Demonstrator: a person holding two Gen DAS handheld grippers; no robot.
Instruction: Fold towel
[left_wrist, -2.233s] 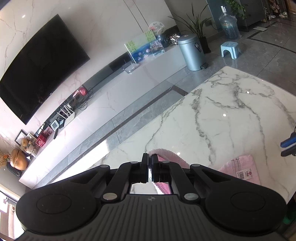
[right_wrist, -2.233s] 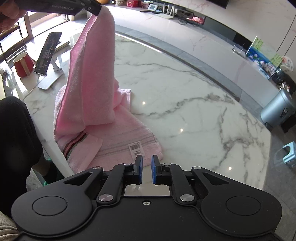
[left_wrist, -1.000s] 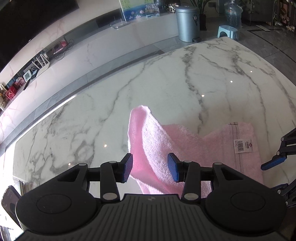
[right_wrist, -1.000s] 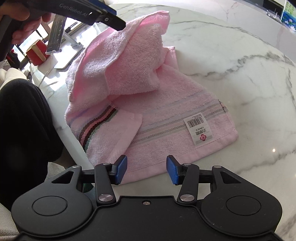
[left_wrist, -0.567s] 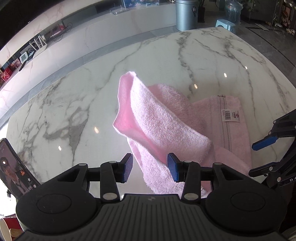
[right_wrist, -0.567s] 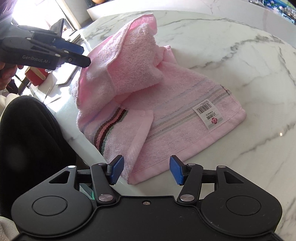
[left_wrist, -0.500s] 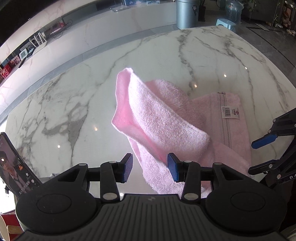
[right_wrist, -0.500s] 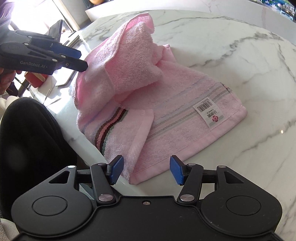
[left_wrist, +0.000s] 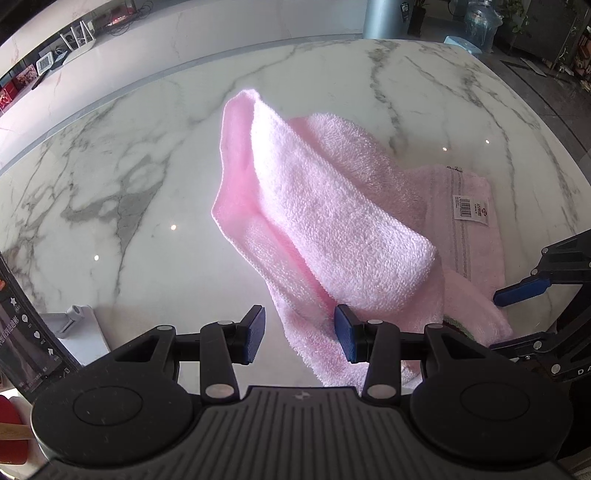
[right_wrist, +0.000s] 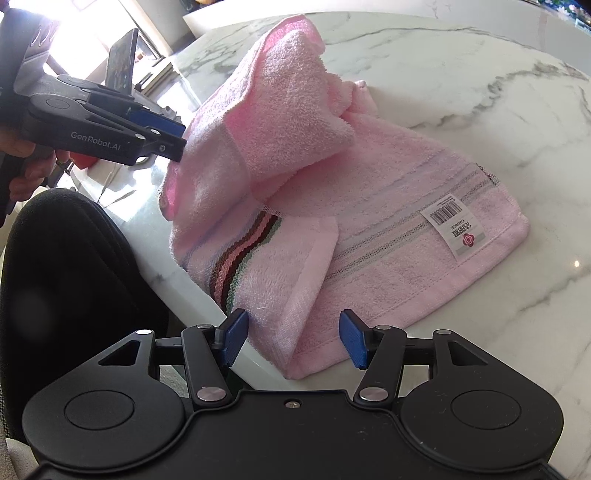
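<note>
Phone (left_wrist: 22, 328) cut by left edge; towel (right_wrist: 369, 206) label print too small.

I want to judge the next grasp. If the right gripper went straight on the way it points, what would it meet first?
Most likely the near folded corner of the pink towel, lying between the right gripper's open jaws at the marble table's edge. Depth is unclear.

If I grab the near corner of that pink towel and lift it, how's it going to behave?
The pink towel will probably go floppy: it already lies in soft, slumped folds on the marble table. The terry pile looks grippy, so it likely won't slip from the right gripper. It may drag the layers beneath along, since the striped flap overlaps them.
</note>
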